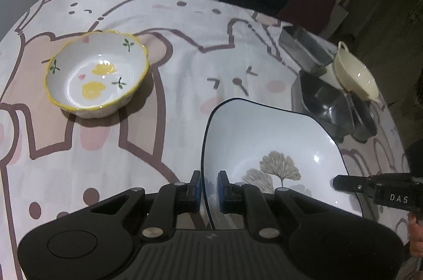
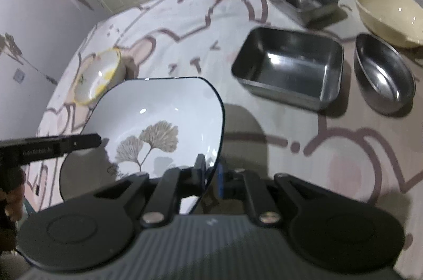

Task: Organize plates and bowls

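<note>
Mid-carry: left claw (image 1: 207,186) and right claw (image 2: 211,169), both pitched steeply down, each clenched on opposite rims of the white tree-print plate (image 1: 269,142) held above the tabletop (image 1: 171,47), next needs level travel to a set-down spot, likely near flowered bowl (image 1: 96,74).

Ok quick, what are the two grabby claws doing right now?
Left gripper: closed on the left rim of the white plate.
Right gripper: closed on the plate's right rim.
</note>
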Tool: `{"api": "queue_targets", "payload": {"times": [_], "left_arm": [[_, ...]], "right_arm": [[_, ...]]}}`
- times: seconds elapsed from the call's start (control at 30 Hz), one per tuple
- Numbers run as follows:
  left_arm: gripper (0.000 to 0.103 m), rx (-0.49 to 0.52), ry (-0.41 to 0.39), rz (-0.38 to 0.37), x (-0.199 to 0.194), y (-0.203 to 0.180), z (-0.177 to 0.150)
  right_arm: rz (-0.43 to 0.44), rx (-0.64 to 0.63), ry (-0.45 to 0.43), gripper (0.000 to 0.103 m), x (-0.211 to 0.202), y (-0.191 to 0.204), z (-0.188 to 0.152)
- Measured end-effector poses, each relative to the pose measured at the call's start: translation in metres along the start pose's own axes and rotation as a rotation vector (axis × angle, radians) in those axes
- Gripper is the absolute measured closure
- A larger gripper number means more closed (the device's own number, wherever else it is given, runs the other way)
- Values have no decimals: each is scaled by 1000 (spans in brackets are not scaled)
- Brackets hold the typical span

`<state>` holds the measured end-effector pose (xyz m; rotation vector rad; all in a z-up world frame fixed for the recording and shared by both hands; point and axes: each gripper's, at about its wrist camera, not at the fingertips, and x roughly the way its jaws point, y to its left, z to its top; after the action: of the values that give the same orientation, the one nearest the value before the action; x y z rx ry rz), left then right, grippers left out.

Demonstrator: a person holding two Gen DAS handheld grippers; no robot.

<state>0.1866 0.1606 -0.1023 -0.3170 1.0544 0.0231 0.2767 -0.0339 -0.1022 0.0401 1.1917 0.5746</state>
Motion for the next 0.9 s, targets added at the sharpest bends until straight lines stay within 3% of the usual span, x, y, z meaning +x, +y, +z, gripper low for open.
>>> {"api": "queue_targets", "payload": {"times": [0.53, 0.9], "left_arm": [[88, 66, 122, 26, 35, -18, 0], [85, 72, 145, 51, 41, -21, 1]], "right_arm": [[-68, 23, 75, 91, 12, -17, -16], [-76, 6, 95, 91, 15, -14, -14]]}}
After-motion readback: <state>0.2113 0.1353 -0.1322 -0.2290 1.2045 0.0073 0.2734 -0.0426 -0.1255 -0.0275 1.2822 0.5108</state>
